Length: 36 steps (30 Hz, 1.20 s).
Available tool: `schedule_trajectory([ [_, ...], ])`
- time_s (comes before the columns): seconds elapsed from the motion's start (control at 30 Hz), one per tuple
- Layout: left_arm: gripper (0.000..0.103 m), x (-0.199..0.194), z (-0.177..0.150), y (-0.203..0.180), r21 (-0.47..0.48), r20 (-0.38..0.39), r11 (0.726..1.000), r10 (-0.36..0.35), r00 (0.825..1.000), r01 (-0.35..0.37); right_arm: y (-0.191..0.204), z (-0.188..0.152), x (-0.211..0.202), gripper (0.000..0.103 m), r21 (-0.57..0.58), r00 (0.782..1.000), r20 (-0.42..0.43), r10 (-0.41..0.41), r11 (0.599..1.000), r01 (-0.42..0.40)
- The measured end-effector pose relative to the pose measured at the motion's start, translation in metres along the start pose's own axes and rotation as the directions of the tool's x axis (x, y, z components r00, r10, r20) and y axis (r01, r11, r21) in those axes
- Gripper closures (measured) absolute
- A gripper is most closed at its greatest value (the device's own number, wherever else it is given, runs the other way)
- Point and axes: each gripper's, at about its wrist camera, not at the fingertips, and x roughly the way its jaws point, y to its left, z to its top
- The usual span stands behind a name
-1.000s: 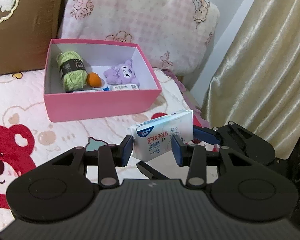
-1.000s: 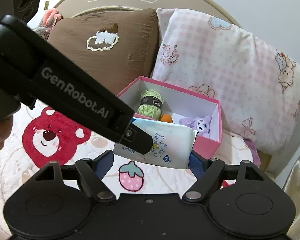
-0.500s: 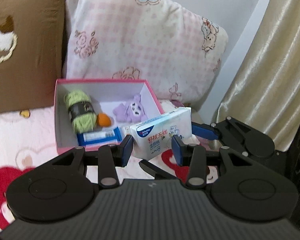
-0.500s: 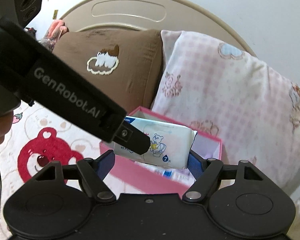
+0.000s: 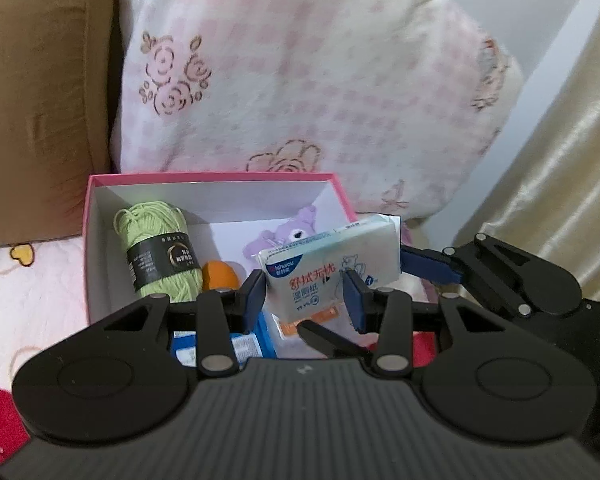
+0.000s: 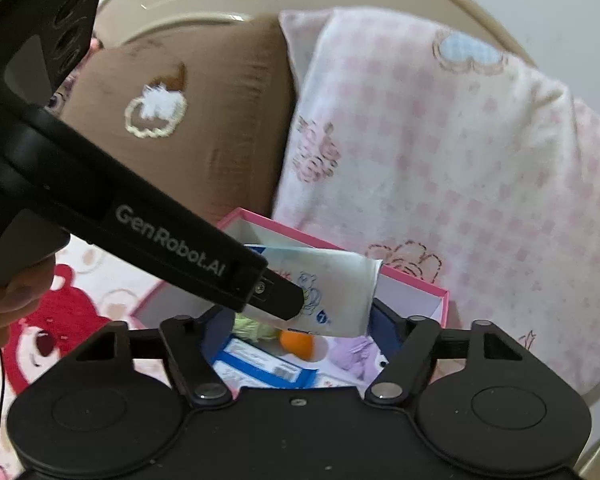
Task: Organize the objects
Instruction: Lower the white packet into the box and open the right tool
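Pink box below holds yarn; left tool grips tissue pack, right tool closing around it.

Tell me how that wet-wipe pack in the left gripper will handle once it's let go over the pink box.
The wet-wipe pack looks soft: its film dents where the left gripper pinches it, so it will probably sag. Its glossy wrapper may be slippery. Flat-sided, it should settle in the pink box rather than roll.
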Motion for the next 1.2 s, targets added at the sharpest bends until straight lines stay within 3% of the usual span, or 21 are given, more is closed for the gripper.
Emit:
schedule_trajectory([
  [0.1, 0.063, 0.026, 0.009, 0.009, -0.013, 0.003, 1.000, 0.025, 1.000, -0.025, -0.024, -0.001, 0.028, 0.055, 0.056, 0.999, -0.046, 0.009, 0.998, -0.006],
  [0.17, 0.063, 0.043, 0.013, 0.018, -0.049, 0.009, 0.999, 0.004, 1.000, -0.003, -0.037, -0.004, 0.043, 0.058, 0.093, 0.998, -0.057, 0.011, 0.996, -0.006],
  [0.5, 0.062, 0.121, 0.007, 0.052, -0.188, -0.089, 0.982, -0.027, 0.996, 0.010, -0.057, -0.027, 0.107, 0.058, 0.165, 0.979, -0.201, 0.015, 0.986, 0.019],
  [0.8, 0.063, 0.152, -0.005, 0.060, -0.259, -0.143, 0.966, -0.042, 0.989, 0.003, -0.056, -0.039, 0.136, 0.061, 0.139, 0.950, -0.311, -0.020, 0.988, 0.067],
  [0.93, 0.063, 0.151, -0.010, 0.057, -0.258, -0.120, 0.965, 0.022, 0.993, -0.052, -0.051, -0.040, 0.135, 0.063, 0.120, 0.949, -0.306, -0.071, 0.986, 0.113],
  [1.07, 0.061, 0.134, -0.008, 0.048, -0.179, -0.106, 0.980, 0.074, 0.992, -0.092, -0.050, -0.046, 0.118, 0.060, 0.081, 0.954, -0.251, -0.163, 0.979, 0.188],
  [1.2, 0.060, 0.107, -0.008, 0.038, -0.123, -0.074, 0.988, 0.088, 0.993, -0.097, -0.060, -0.054, 0.087, 0.060, 0.203, 0.977, -0.181, -0.110, 0.968, 0.147],
])
